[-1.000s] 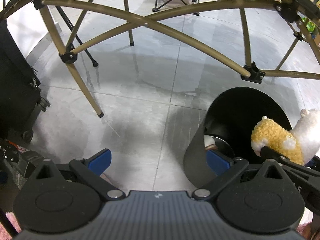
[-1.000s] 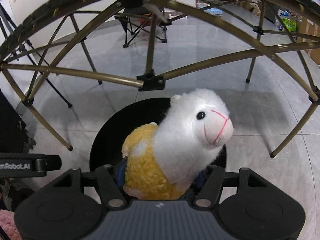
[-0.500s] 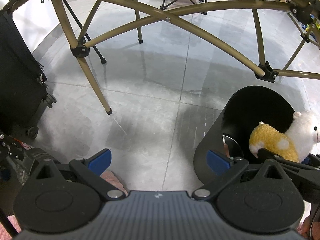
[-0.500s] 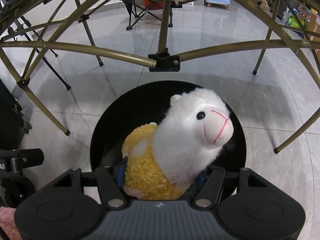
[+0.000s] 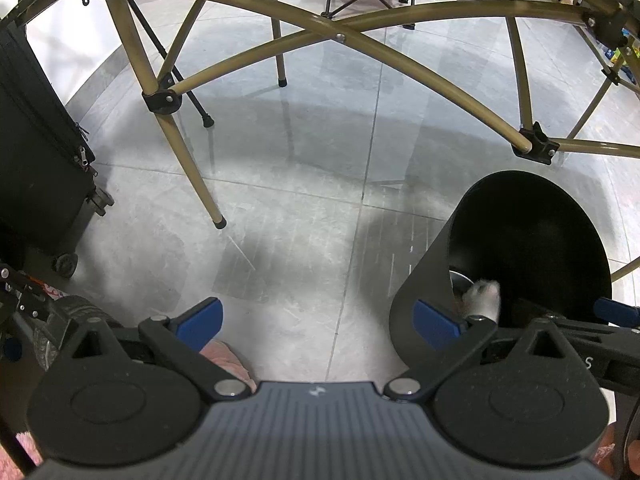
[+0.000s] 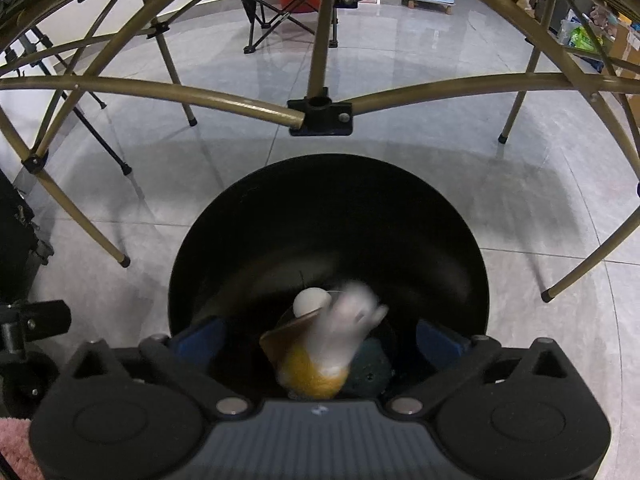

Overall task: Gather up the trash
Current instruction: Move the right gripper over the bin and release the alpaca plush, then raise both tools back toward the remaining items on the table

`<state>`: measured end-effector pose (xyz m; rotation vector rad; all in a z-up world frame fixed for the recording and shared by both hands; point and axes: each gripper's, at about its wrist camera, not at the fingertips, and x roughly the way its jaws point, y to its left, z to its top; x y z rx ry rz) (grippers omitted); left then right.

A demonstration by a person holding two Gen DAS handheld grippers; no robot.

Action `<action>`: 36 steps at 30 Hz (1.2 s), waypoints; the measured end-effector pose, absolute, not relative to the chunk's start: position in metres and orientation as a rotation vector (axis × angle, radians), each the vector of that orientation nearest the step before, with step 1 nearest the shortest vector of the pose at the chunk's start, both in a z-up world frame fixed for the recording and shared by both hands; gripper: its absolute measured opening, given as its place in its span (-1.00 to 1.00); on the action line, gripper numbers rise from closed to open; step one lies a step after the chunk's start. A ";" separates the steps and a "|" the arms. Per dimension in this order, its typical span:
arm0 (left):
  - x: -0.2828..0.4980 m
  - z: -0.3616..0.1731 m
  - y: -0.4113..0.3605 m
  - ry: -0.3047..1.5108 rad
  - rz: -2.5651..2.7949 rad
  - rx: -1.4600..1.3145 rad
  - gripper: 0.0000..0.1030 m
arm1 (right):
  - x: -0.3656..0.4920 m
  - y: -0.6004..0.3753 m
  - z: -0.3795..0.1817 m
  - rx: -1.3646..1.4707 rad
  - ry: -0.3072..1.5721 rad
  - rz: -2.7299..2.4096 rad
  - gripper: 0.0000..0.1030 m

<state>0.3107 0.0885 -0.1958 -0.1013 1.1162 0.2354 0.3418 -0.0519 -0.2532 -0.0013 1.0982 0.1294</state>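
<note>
My right gripper (image 6: pixel 320 336) hangs over the round black plastic trash bin (image 6: pixel 400 208), its jaws just sprung wide, nothing pinched. The white-and-yellow plush alpaca toy (image 6: pixel 324 352) is blurred, apparently dropping inside the bin beside a white ball (image 6: pixel 312 300). I judge the toy light, soft and squashy, not fragile; its fuzzy yellow body would be the best place to pinch if I needed it again. My left gripper (image 5: pixel 316 316) has its jaws spread and empty over the grey tiled floor (image 5: pixel 280 208), just beside the bin.
</note>
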 end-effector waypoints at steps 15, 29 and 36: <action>0.310 -0.196 0.087 1.113 0.231 -0.099 1.00 | 0.340 -0.055 -0.253 0.001 1.098 0.127 1.00; 0.304 -0.182 0.084 1.066 0.205 -0.107 1.00 | 0.333 -0.064 -0.238 0.035 1.069 0.125 1.00; 0.297 -0.161 0.079 0.997 0.195 -0.106 1.00 | 0.326 -0.072 -0.217 0.068 1.016 0.124 1.00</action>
